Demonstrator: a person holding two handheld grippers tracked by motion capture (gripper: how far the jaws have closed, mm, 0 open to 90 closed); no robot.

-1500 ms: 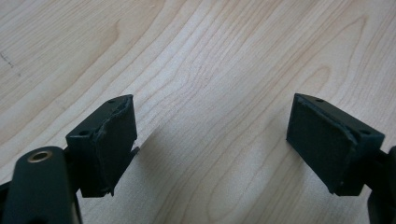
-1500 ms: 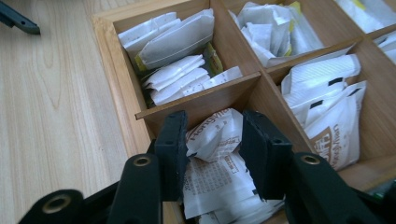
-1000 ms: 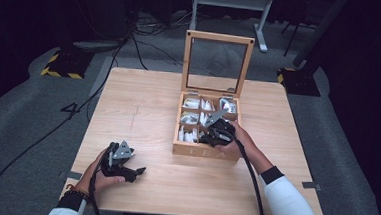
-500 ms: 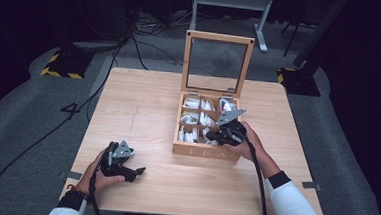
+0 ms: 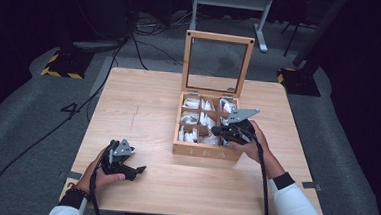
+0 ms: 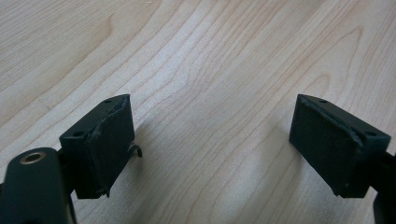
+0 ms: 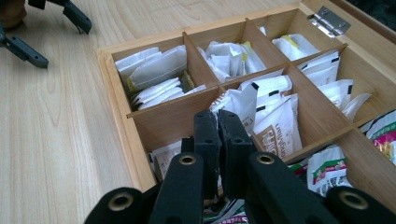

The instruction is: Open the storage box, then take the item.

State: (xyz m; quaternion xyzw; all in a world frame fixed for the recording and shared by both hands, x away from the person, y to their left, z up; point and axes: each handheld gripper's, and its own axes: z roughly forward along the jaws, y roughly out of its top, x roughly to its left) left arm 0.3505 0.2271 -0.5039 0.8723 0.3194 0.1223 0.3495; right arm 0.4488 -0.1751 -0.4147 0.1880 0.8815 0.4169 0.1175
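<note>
Item: wooden tea box (image 5: 203,150), marked TEA on its front wall, standing on the right half of a light wooden counter (image 5: 143,109); hinged lid (image 5: 217,64) with a glass pane, raised upright at the rear. Interior divided into compartments by thin wooden walls, all holding tea packets (image 7: 156,74), mostly white paper sachets; one white packet with brown print (image 7: 275,128) stands in a middle compartment, and packets with green and pink print (image 7: 327,170) lie in the near compartments. A metal hinge (image 7: 330,21) shows at the far corner in the right gripper view. Right tool (image 7: 217,123): held in the person's right hand above the box's near right compartments, jaws pressed together with nothing visible between them; whether a packet edge is pinched cannot be told. In the high view the right tool (image 5: 220,132) sits over the box's front right corner, cable trailing back along the white sleeve. Left tool (image 5: 137,170): held in the left hand low over bare counter at the near left, well apart from the box; jaws spread wide, nothing between the pads (image 6: 114,140), plain wood grain beneath. The floor around the counter is grey, with black cables (image 5: 41,138) lying on it.
</note>
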